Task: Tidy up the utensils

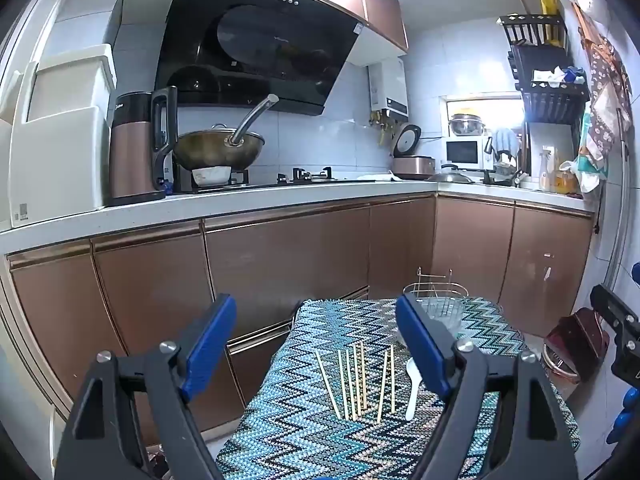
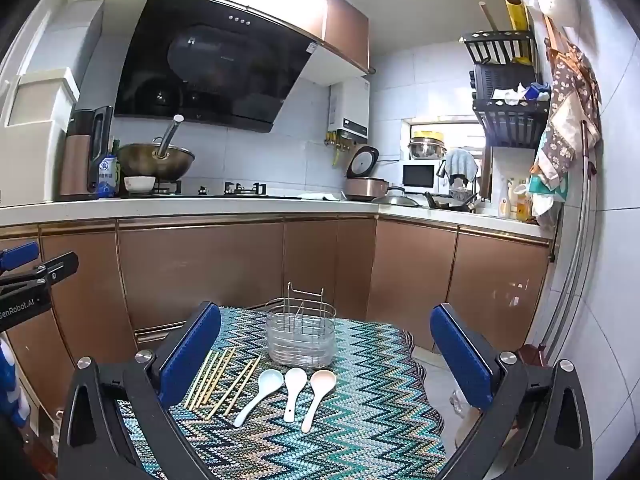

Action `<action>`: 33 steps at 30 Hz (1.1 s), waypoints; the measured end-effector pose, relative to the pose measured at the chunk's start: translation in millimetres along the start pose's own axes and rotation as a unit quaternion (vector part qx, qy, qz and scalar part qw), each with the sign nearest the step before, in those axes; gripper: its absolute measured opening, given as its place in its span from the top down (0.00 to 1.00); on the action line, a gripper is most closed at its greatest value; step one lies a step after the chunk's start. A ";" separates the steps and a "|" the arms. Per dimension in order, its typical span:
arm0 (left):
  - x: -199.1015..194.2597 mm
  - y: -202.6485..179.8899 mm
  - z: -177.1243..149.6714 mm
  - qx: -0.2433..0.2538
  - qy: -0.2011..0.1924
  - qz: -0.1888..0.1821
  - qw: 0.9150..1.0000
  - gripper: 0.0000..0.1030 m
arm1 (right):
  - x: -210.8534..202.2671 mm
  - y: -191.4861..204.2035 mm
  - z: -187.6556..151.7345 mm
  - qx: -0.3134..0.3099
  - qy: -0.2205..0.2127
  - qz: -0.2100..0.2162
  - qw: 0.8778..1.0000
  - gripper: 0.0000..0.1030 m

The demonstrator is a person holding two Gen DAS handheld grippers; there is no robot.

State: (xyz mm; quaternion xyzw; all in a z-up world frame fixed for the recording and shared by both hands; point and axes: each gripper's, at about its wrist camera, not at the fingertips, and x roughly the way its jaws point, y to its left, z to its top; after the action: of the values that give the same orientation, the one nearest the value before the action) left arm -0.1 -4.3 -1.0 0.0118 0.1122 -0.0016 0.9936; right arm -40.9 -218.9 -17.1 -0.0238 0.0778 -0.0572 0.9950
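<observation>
Left gripper (image 1: 316,344): two black angular arms with triangular cut-outs, each carrying a blue textured finger pad (image 1: 208,344); silver round-head screws at the pivots. Right gripper (image 2: 326,352): identical build, black frame, blue pads (image 2: 192,354), silver screws. White lettering reading "SenRobot.AI" appears on the black body of the left unit, seen at the left edge of the right wrist view.
</observation>
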 end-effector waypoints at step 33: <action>-2.3 5.4 -5.1 -0.003 -0.010 -0.001 1.000 0.22 | -3.2 0.1 -0.5 0.006 -0.015 -0.007 1.000 0.00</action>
State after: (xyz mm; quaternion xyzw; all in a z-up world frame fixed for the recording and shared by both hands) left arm -3.4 1.2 -5.3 0.0091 0.1022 -0.0019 0.9947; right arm -44.1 -218.4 -17.2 -0.0196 0.0622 -0.0642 0.9958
